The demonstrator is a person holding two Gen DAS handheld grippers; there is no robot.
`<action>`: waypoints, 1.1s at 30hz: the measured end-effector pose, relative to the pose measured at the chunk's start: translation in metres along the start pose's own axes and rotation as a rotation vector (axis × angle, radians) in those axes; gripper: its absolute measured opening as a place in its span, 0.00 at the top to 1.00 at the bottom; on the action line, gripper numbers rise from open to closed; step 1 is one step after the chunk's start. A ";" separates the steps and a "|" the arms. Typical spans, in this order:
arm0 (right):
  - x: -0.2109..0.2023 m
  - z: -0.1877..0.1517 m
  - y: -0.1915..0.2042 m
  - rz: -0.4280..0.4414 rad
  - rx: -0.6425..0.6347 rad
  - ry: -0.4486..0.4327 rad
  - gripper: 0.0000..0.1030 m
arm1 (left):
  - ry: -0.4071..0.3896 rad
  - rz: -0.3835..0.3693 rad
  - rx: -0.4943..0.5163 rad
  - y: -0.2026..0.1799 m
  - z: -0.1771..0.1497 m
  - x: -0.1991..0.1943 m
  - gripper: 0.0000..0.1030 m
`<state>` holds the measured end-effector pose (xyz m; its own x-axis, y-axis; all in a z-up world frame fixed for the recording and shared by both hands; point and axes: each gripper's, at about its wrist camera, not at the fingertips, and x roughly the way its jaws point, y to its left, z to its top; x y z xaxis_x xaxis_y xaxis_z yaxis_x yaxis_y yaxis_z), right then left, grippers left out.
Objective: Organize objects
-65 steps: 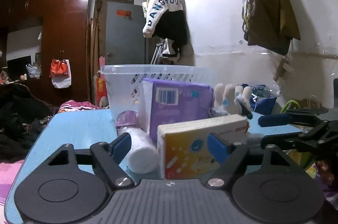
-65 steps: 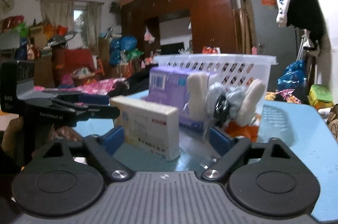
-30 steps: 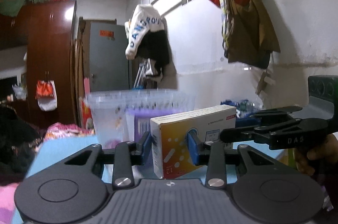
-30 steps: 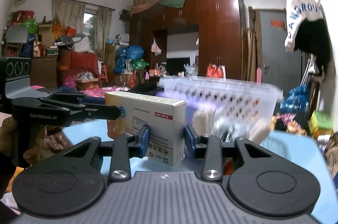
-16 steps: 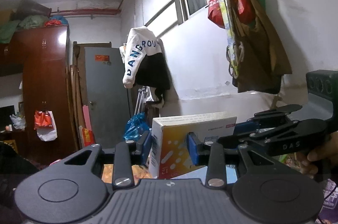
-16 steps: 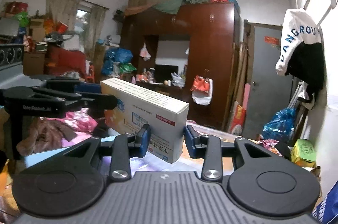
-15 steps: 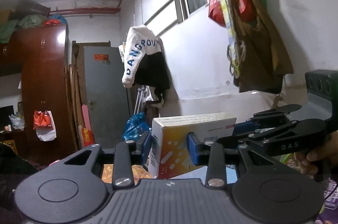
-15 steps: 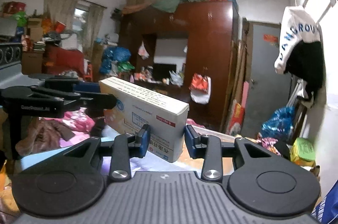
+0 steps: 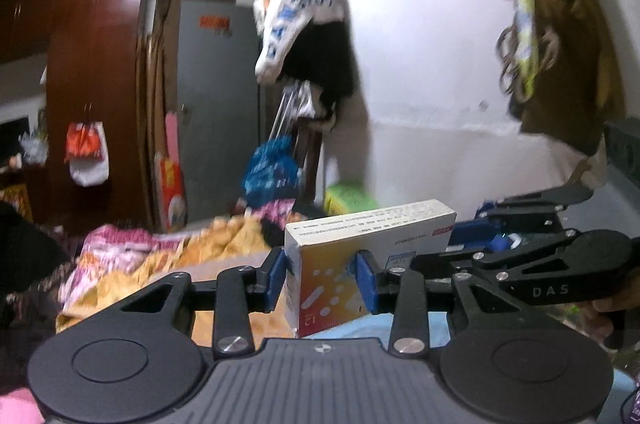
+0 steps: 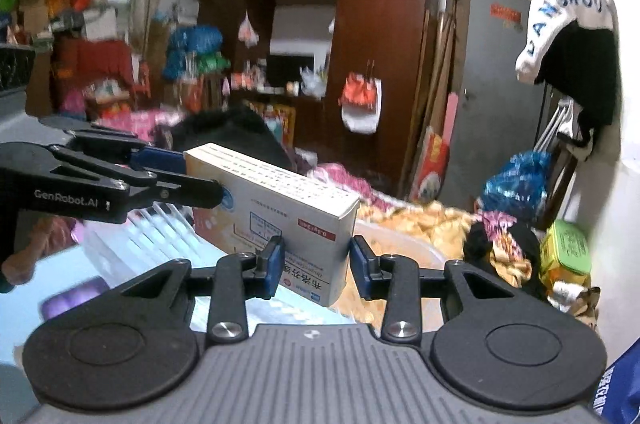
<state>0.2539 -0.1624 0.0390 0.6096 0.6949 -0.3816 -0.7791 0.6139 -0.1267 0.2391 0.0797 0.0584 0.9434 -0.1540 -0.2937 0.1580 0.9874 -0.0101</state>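
Note:
Both grippers hold one white and yellow medicine box in the air, one at each end. In the left wrist view my left gripper (image 9: pixel 322 280) is shut on the near end of the box (image 9: pixel 372 236), and the right gripper (image 9: pixel 532 248) clamps its far end. In the right wrist view my right gripper (image 10: pixel 316 266) is shut on the box (image 10: pixel 280 200), and the left gripper (image 10: pixel 120 180) grips the far end. Below the box the white plastic basket (image 10: pixel 140 224) shows, blurred.
A blue table surface (image 10: pixel 52 272) lies below on the left, with a purple pack (image 10: pixel 68 300) on it. Piled clothes and bedding (image 10: pixel 420 220) lie beyond. A dark wardrobe (image 10: pixel 360 44) and a grey door (image 9: pixel 216 104) stand behind. Bags hang on the right wall (image 9: pixel 560 24).
Both grippers closed on the box, lifted it off the table, and have now tilted downward, so the basket and bedding come back into view below.

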 end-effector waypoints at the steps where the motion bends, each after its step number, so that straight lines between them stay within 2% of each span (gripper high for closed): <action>1: 0.004 0.000 -0.002 0.004 0.006 0.015 0.61 | 0.015 0.008 -0.003 0.002 -0.001 0.004 0.59; 5: 0.008 -0.006 -0.001 0.022 0.008 0.054 0.61 | 0.061 0.030 -0.003 0.006 -0.008 0.012 0.56; 8: -0.002 -0.004 -0.003 0.013 0.018 0.036 0.49 | 0.054 0.043 -0.008 0.006 -0.009 0.011 0.49; 10: -0.021 -0.006 -0.009 -0.020 0.039 -0.013 0.13 | 0.011 0.057 -0.034 0.010 -0.010 0.000 0.33; 11: -0.033 -0.009 -0.012 -0.032 0.059 -0.038 0.05 | -0.014 0.069 -0.045 0.011 -0.007 -0.005 0.24; 12: -0.047 -0.014 -0.016 -0.034 0.084 -0.063 0.00 | -0.046 0.079 -0.053 0.011 -0.008 -0.015 0.21; 15: -0.091 -0.037 -0.022 -0.063 0.181 -0.094 0.00 | -0.107 0.063 -0.079 0.004 -0.014 -0.053 0.18; 18: -0.136 -0.082 -0.022 -0.064 0.292 -0.132 0.00 | -0.149 0.053 -0.122 -0.014 -0.033 -0.097 0.15; 21: -0.170 -0.127 -0.010 -0.052 0.369 -0.133 0.00 | -0.164 0.012 -0.128 -0.043 -0.065 -0.128 0.14; 23: -0.184 -0.153 0.001 -0.023 0.427 -0.117 0.00 | -0.153 -0.012 -0.117 -0.064 -0.087 -0.139 0.14; 25: -0.194 -0.174 0.009 0.011 0.495 -0.119 0.00 | -0.153 -0.010 -0.151 -0.079 -0.107 -0.145 0.14; 28: -0.196 -0.171 0.011 -0.018 0.464 -0.145 0.00 | -0.120 -0.038 -0.151 -0.097 -0.113 -0.138 0.14; 30: -0.193 -0.159 0.008 -0.021 0.446 -0.193 0.01 | -0.127 -0.013 -0.121 -0.108 -0.111 -0.131 0.14; 33: -0.178 -0.148 0.006 -0.005 0.440 -0.186 0.13 | -0.121 -0.022 -0.137 -0.116 -0.112 -0.122 0.15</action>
<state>0.1188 -0.3378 -0.0298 0.6600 0.7222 -0.2069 -0.6646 0.6897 0.2874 0.0733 -0.0123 -0.0115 0.9696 -0.1705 -0.1754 0.1453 0.9783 -0.1477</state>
